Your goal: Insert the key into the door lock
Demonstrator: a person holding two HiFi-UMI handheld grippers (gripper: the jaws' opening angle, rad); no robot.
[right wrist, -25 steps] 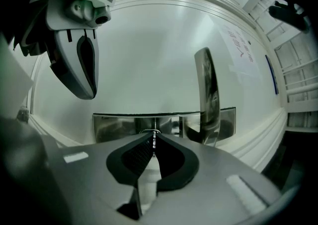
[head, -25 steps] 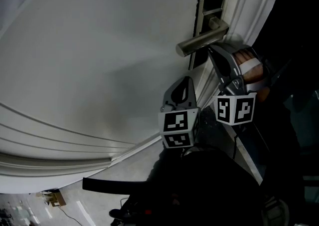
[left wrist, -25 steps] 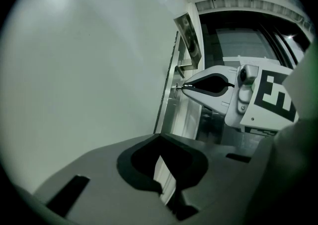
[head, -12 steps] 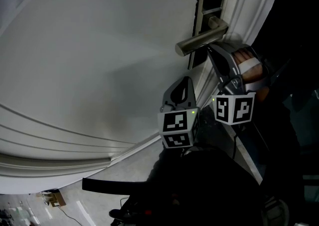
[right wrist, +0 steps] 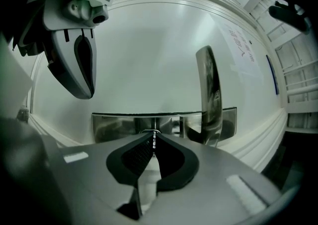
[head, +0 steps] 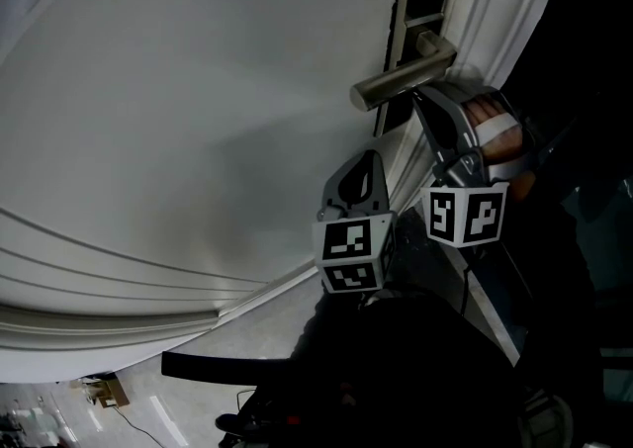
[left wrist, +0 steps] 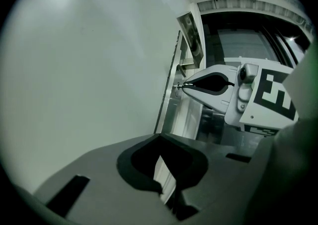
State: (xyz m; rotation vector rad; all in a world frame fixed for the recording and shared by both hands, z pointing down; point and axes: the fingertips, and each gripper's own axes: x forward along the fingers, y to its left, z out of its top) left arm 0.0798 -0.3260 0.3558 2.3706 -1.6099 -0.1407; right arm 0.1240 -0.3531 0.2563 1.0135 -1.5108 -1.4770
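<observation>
At 1 o'clock in the head view, a metal handle (head: 401,78) juts from a white door (head: 198,90). Just under it, toward 2 o'clock, sits the right gripper (head: 423,100), its jaw tips up against the door's edge strip below the handle. A hand (head: 499,144) grips its body at 3 o'clock.

The right gripper view shows its jaws closed on a thin key (right wrist: 154,141), held edge-on between the tips. The key points straight ahead at a shiny metal plate (right wrist: 119,124) on the door, and its far end meets the lock (right wrist: 149,130) at the plate's middle. How far it sits in the lock cannot be told. The handle stands on the plate at 3 o'clock of the key.

The left gripper (head: 371,157) hangs near the middle of the head view, at 8 o'clock of the right one and apart from it, with its tips toward the door. In its own view the jaws are pressed together with nothing between them. They aim along the door face, well short of the plate. The right gripper shows there at 2 o'clock, tips touching the plate.
</observation>
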